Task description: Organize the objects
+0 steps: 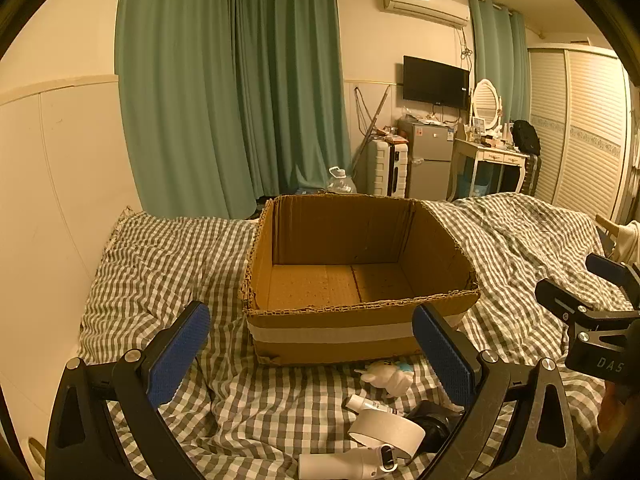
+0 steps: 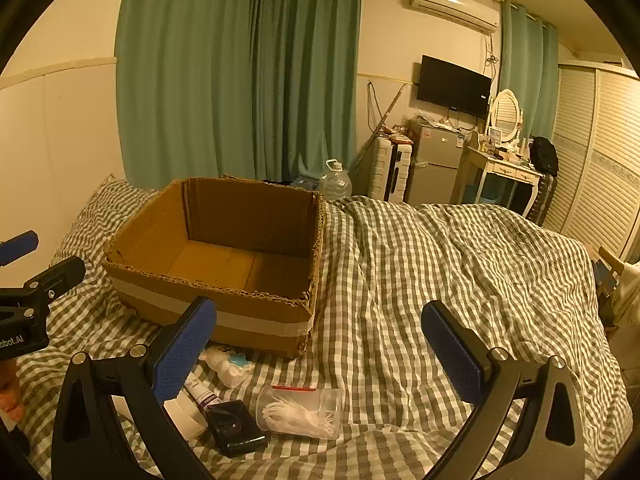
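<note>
On the checked bedspread (image 2: 420, 264): open cardboard box (image 1: 352, 272) with small items in front of its near wall.
Left gripper (image 1: 312, 356) and right gripper (image 2: 320, 352) both spread wide, holding nothing. Near the box: white figurine (image 1: 390, 376), tube (image 2: 200, 392), tape roll (image 1: 386, 432), black case (image 2: 236, 426), clear bag of white picks (image 2: 304, 412).
</note>
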Demonstrator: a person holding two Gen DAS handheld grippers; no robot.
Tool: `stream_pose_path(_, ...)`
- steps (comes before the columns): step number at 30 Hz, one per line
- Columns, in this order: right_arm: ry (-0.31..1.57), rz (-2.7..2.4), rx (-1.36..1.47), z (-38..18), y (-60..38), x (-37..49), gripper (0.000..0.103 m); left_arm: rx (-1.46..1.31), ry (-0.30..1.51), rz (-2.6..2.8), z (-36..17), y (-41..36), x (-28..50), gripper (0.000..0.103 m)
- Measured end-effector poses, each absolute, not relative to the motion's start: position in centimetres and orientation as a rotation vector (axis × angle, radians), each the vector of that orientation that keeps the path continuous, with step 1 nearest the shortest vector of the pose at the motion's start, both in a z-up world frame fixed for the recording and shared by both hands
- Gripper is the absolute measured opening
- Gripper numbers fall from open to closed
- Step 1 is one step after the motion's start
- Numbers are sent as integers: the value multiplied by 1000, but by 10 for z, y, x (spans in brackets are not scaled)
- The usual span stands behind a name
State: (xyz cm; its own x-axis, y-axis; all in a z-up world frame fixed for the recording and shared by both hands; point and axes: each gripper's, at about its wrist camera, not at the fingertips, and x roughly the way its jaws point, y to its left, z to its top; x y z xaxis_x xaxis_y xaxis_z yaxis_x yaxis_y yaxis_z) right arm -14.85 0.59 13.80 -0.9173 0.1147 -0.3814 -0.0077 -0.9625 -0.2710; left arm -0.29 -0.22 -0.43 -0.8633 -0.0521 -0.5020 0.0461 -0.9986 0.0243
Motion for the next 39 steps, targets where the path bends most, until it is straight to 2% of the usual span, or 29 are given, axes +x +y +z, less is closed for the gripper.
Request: stream_pose_path(39, -420, 2975, -620, 137, 0, -148, 103, 825, 89, -2966, 1, 1, -2, 103)
